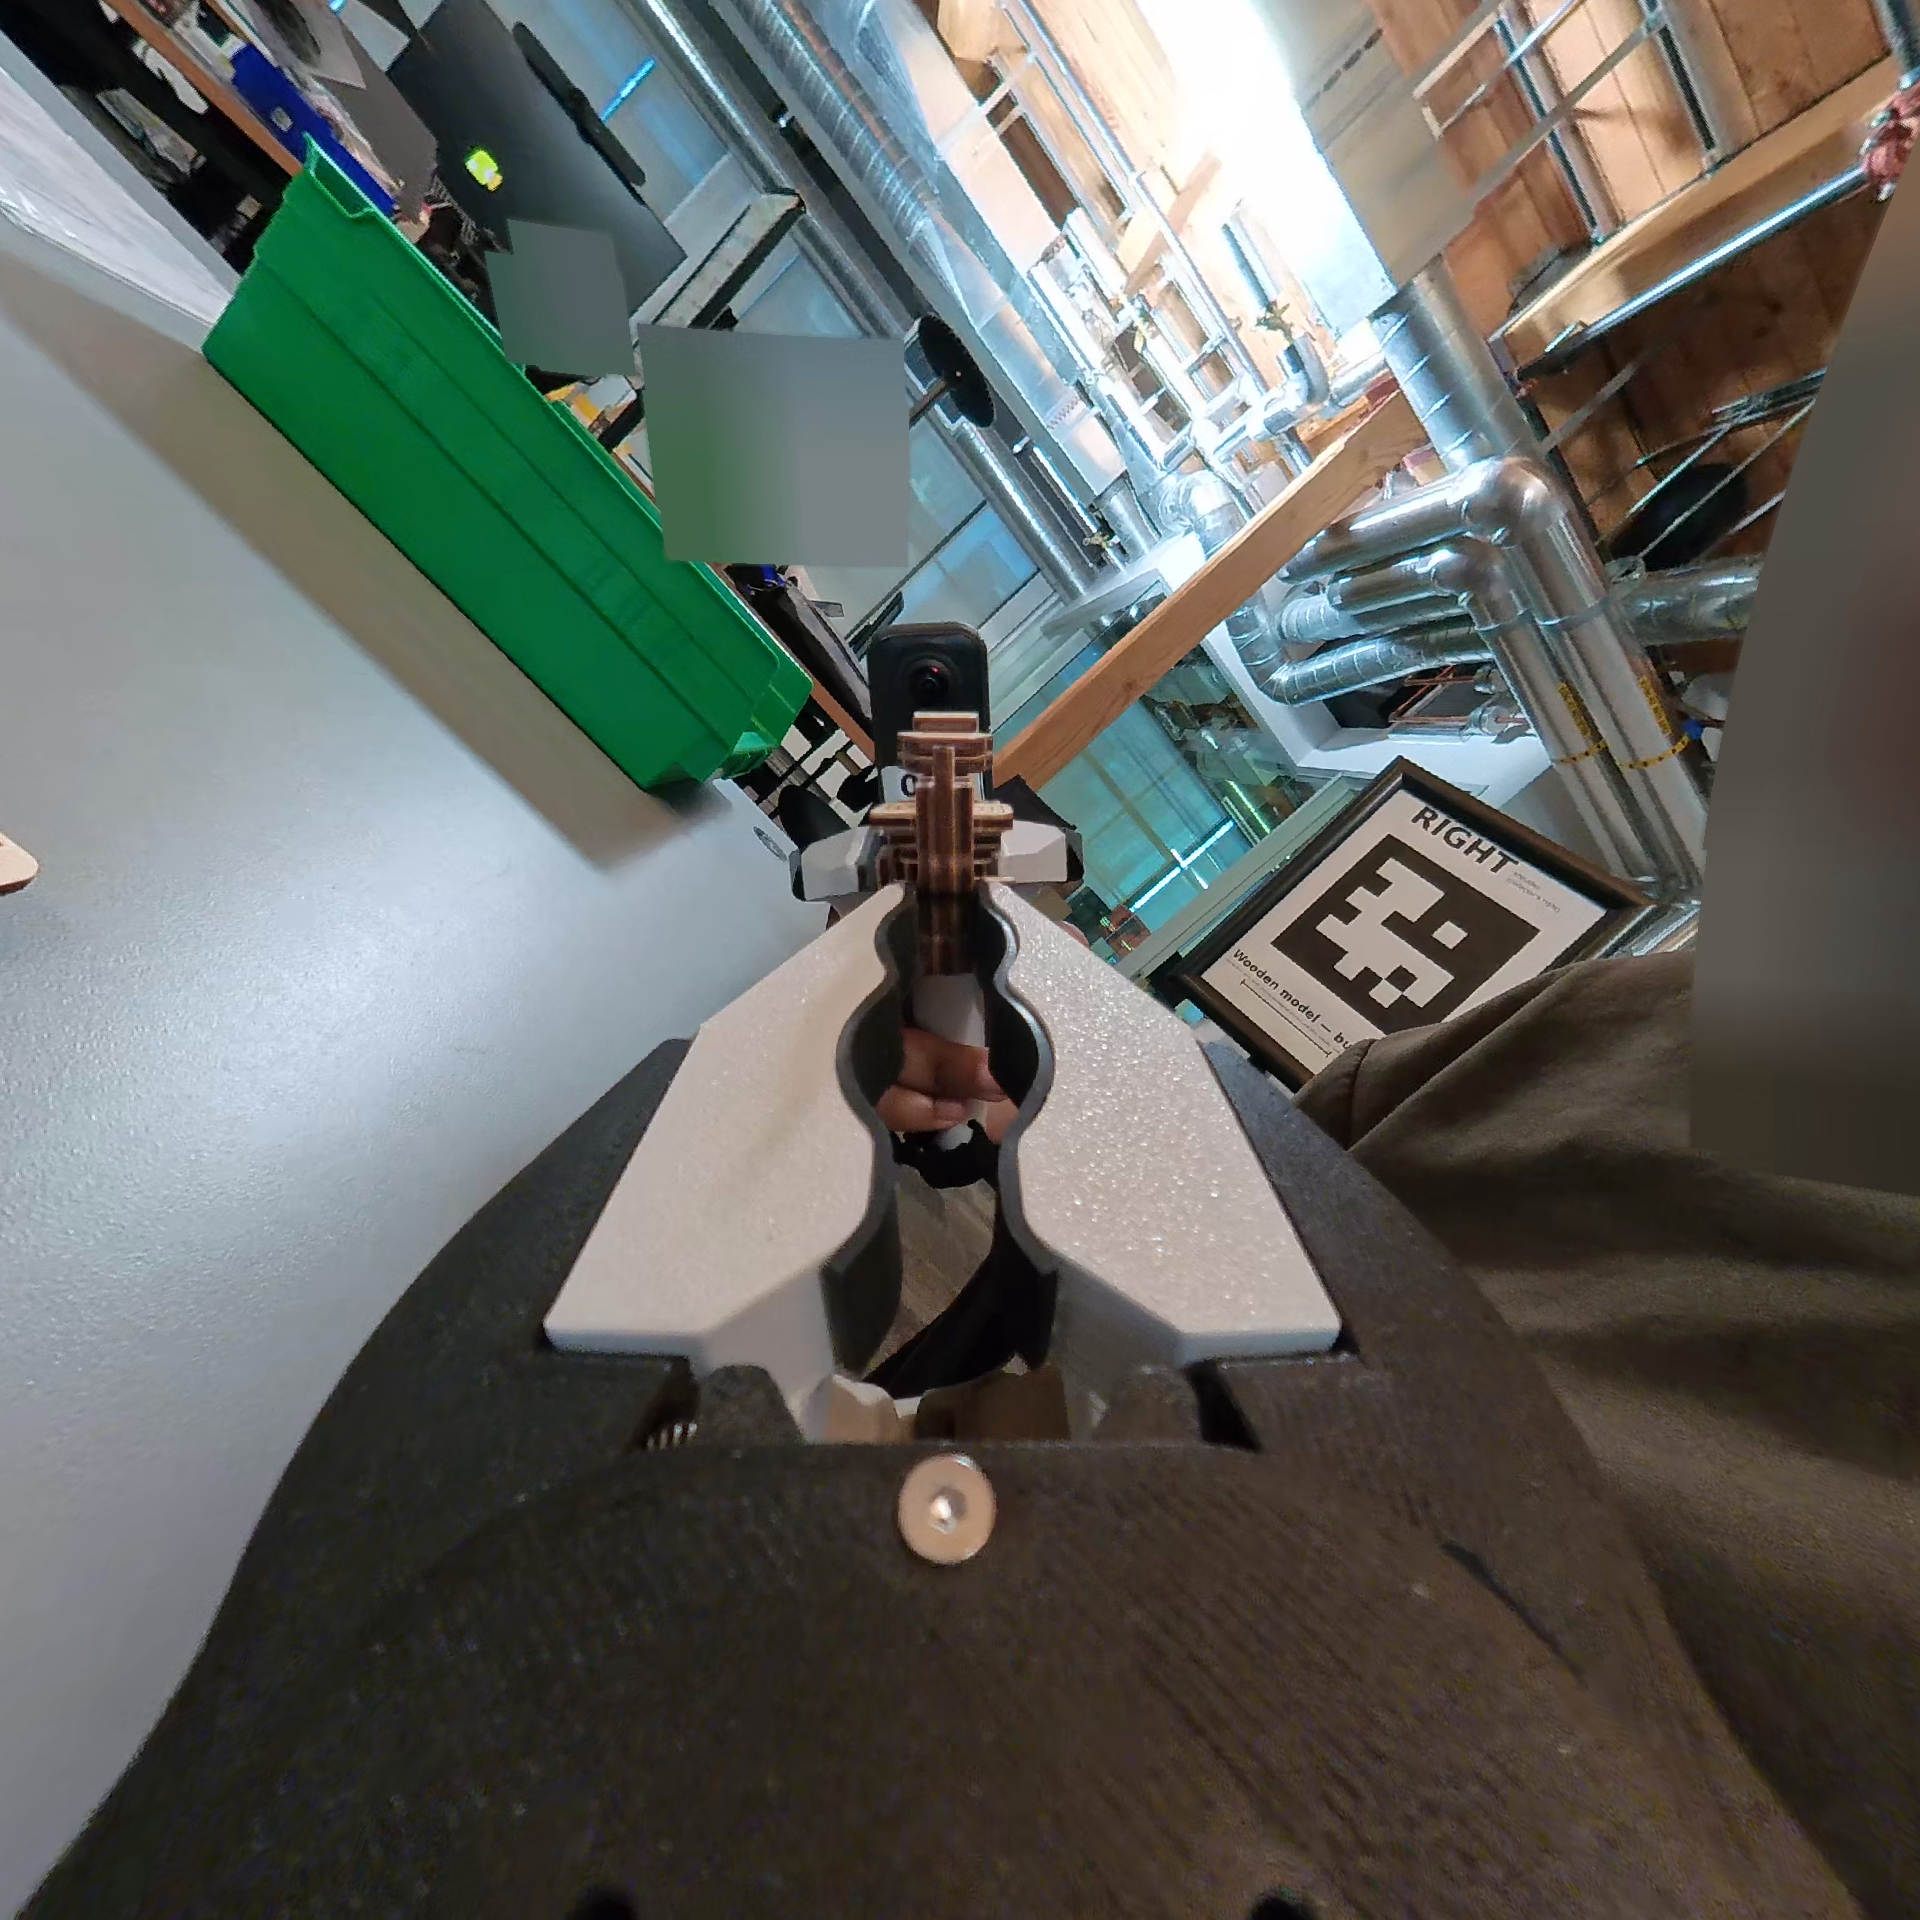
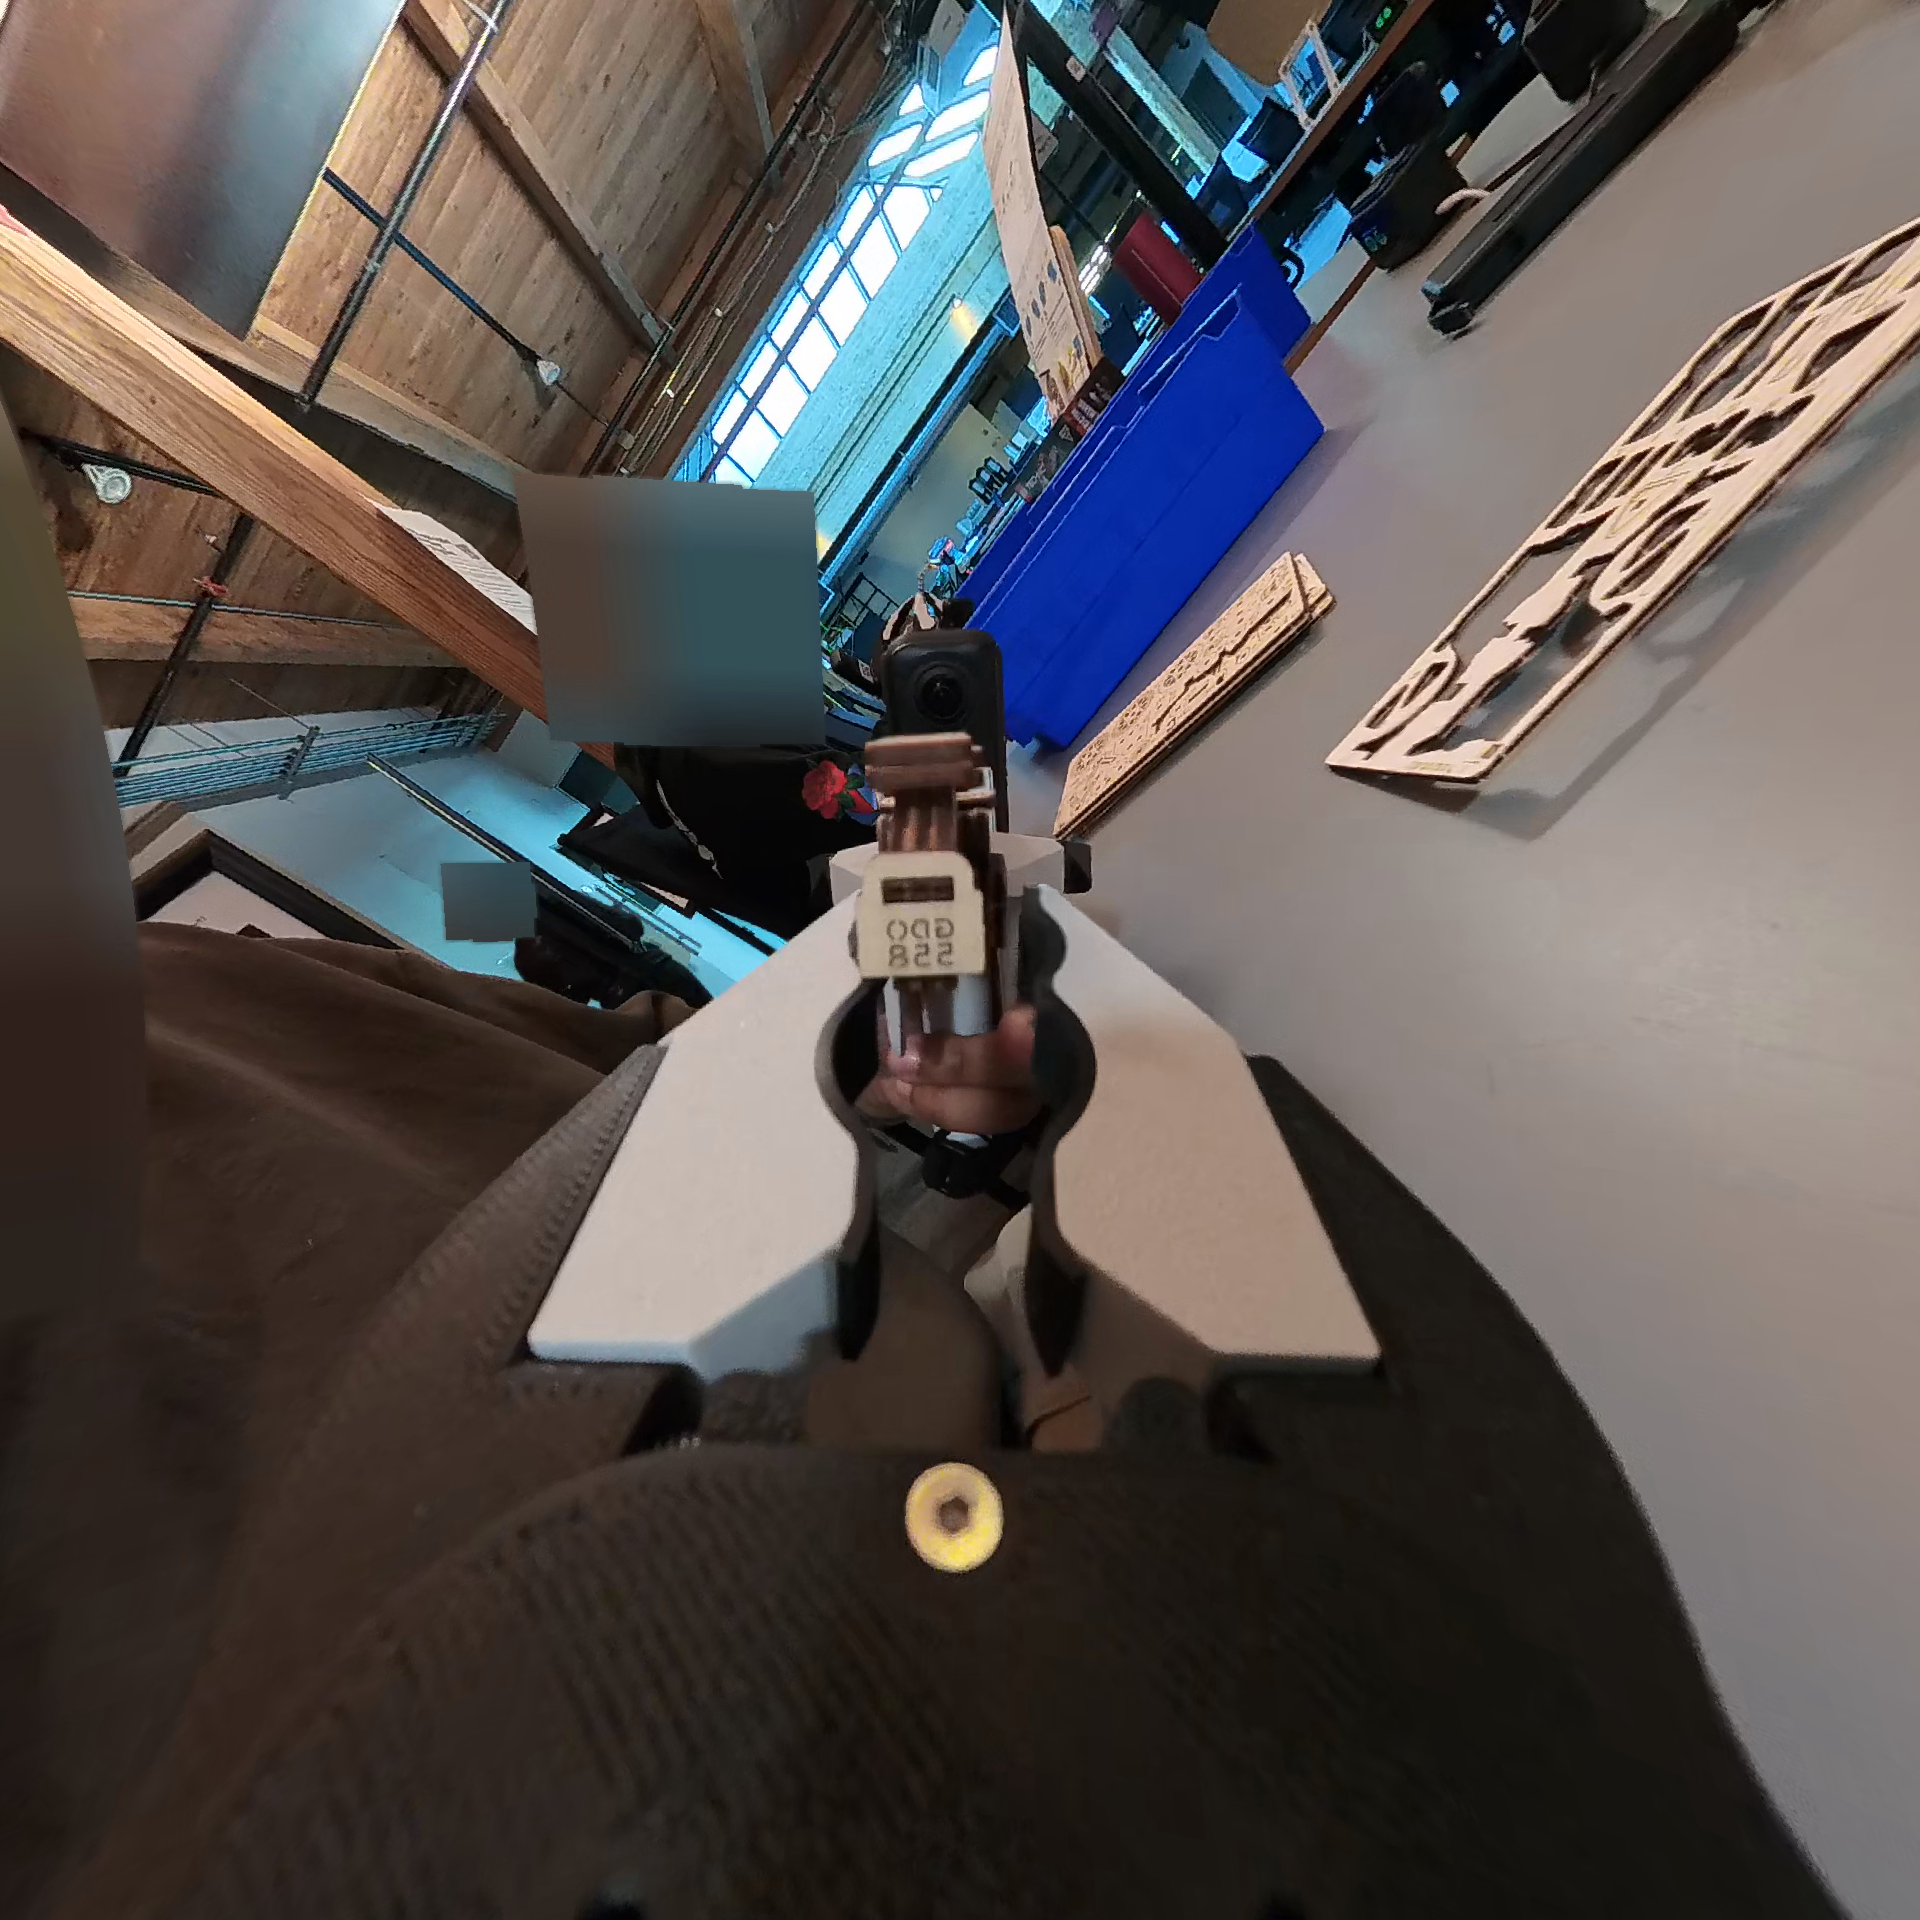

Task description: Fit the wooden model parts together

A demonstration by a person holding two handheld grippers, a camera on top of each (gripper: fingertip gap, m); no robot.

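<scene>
1. Left claw [image 1: 940, 883]: nearly shut, fingers [image 1: 1101, 1101] pinching a layered wooden model [image 1: 940, 821] at their tips; held in the air, off the counter [image 1: 260, 935].
2. Model: stacked brown plywood layers, sticking out beyond the left claw's tips, edge-on in the left view.
3. Right claw [image 2: 940, 935]: nearly shut too, tips clamped on the same model [image 2: 925, 831] from the opposite side, facing the left claw.
4. Pale wooden tag [image 2: 920, 920] with cut-out marks: at the near end of the model, between the right claw's tips.
5. Beyond the model in each view: the other claw's grey tips and black camera [image 2: 945, 691], plus a hand [image 2: 956, 1081] seen through the finger gap.
6. Left of the left claw: green bin [image 1: 499, 520] on the counter, well apart.
7. Right of the right claw: blue bin [image 2: 1143, 520], stack of wooden sheets [image 2: 1195, 696] and an emptied cut-out sheet [image 2: 1662, 520] flat on the counter, all apart from the claw.
8. Right of the left claw: framed marker sign [image 1: 1403, 925] and an olive sleeve [image 1: 1662, 1351].
</scene>
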